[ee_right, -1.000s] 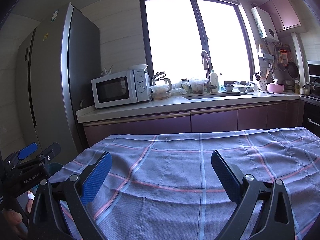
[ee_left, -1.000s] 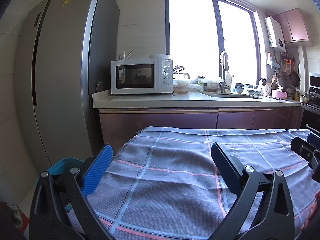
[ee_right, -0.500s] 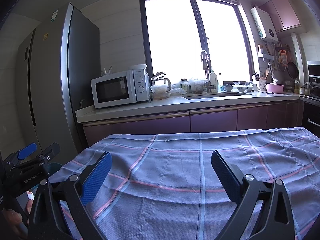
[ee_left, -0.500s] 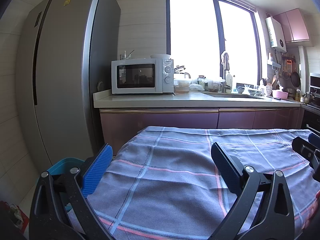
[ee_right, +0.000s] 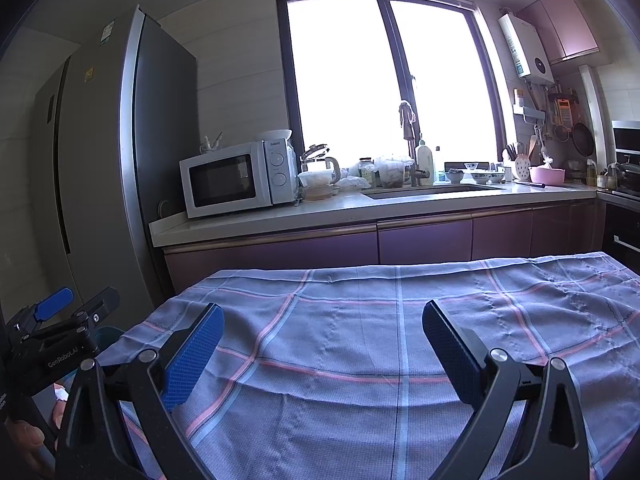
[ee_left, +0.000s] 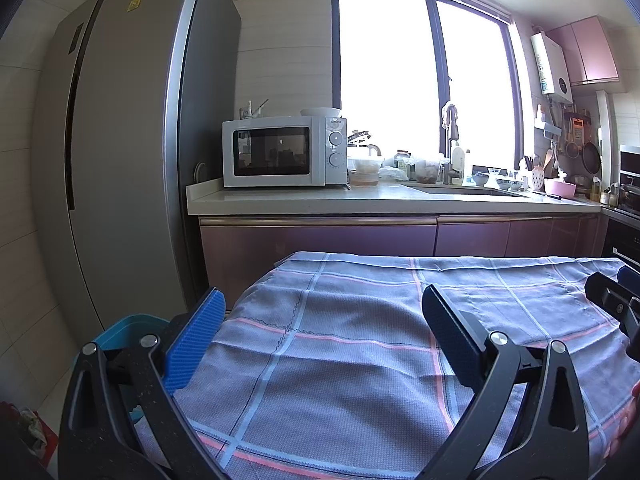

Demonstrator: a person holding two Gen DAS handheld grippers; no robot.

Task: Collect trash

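both sets of jaws spread wide, gripping nothing. left gripper (ee_left: 322,328) held over the left part of a checked cloth (ee_left: 360,360), grey-blue with pink and pale blue lines, draped over a table. right gripper (ee_right: 323,338) held over the same cloth further right, blue ribbed pads (ee_right: 192,356) facing inward. cloth surface between the fingers bare in both views, only soft wrinkles and stitched seams showing.

seen from the right wrist, the other tool low at the left edge, with fingers of a hand (ee_right: 24,436) wrapped round its handle. seen from the left wrist, a black part of the other tool poking in at the right edge.

teal bin (ee_left: 128,328) on the floor just off the table's left corner, beside the tall grey fridge (ee_left: 120,160), partly hidden behind the left finger. crumpled scrap (ee_left: 30,428) on something red at the bottom left corner, low beside the table, too blurred to name for certain; possibly the trash.

beyond the table: purple cabinets, pale counter (ee_left: 360,198), white microwave (ee_left: 284,152) with a bowl on top, sink under a bright window (ee_left: 420,80), pink bowl (ee_left: 560,187) at the far right.
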